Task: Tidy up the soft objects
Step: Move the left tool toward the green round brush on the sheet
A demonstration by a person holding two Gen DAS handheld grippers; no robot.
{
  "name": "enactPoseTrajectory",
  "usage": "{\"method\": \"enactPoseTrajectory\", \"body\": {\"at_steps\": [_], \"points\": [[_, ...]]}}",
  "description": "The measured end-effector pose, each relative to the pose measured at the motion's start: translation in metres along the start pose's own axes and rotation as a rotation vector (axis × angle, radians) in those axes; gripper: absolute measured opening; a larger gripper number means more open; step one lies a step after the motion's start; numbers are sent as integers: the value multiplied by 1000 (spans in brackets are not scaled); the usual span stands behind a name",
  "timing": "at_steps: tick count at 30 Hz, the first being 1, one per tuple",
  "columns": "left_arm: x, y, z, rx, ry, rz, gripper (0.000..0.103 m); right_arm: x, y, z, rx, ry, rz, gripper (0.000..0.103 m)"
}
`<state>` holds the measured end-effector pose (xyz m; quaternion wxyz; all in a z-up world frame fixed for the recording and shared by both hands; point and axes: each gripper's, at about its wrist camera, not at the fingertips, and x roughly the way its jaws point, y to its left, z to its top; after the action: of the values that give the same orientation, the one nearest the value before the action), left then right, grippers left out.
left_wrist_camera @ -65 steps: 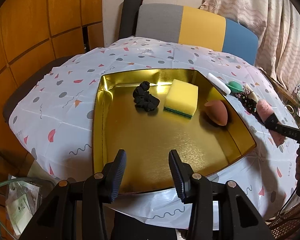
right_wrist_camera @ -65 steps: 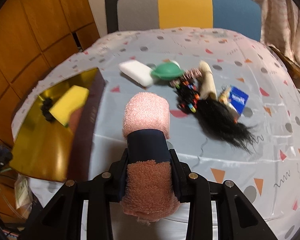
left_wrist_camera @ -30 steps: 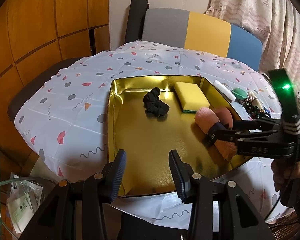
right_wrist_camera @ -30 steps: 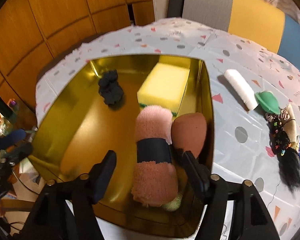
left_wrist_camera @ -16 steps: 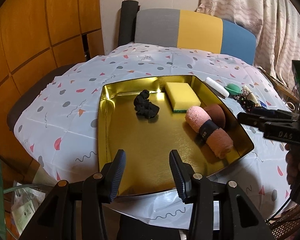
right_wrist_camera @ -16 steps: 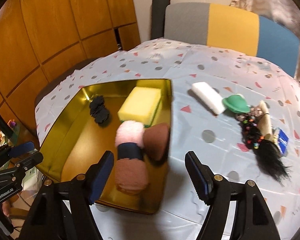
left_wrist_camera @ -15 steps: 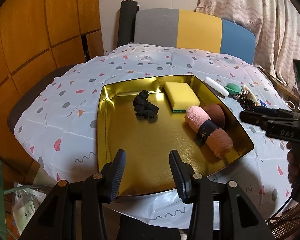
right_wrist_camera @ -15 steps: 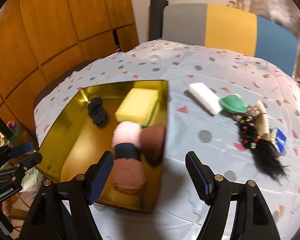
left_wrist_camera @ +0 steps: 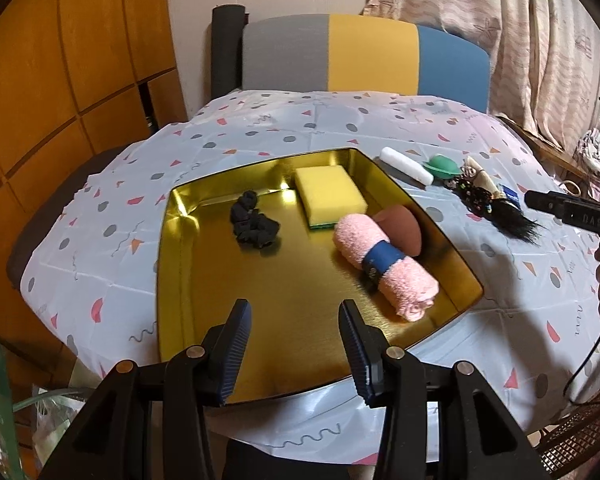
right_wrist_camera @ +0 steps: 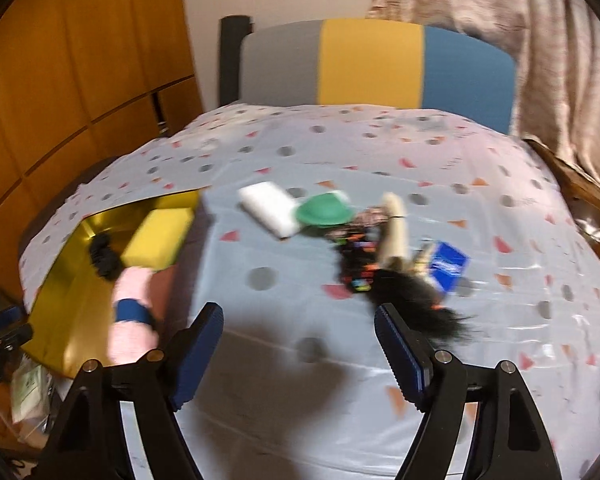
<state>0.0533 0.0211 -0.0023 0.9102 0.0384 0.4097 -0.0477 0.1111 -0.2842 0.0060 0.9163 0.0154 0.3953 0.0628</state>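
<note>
- Currently stowed: gold tray [left_wrist_camera: 172,280] near the tabletop's left edge holds a rolled pink towel [left_wrist_camera: 384,264] with a blue band, lying along the tray's right wall and touching a brown makeup sponge [left_wrist_camera: 400,228]; yellow sponge [left_wrist_camera: 330,196] at the far wall, black scrunchie [left_wrist_camera: 254,226] beside it.
- Outstanding: white bar [right_wrist_camera: 270,208], green hat [right_wrist_camera: 326,210] and a black hairpiece [right_wrist_camera: 416,312] among small clutter, right of the tray.
- Right gripper [right_wrist_camera: 298,354]: fingers spread wide, just been opening, nothing between them; angled down over bare tabletop.
- Left gripper [left_wrist_camera: 294,348]: fingers half spread, empty, tilted down over the tray's near edge.
- Advice: judge softness first, then straddle one item squarely, clear of clutter.
</note>
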Motion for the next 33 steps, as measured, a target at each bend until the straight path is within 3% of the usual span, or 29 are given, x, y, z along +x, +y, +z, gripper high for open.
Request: {"method": "enactPoseTrajectory", "body": {"at_steps": [6,13,18,28,33], "points": [[3,-18,9,38,-1,-17,46,-1,-64,-6,99,-17,-116,82],[4,-45,21,111,-12,-38,46,4,-131,-27,347,-1,-165,82],[10,-65,37,129,4,-101,46,-3,-146,-30,452,-19,-142,82],[39,-110,86,123,64,-267,46,-3,-156,-33,507,-4,-168,83],[72,-116,118,-5,163,-364,46,-5,-156,-32,508,-10,-160,84]]}}
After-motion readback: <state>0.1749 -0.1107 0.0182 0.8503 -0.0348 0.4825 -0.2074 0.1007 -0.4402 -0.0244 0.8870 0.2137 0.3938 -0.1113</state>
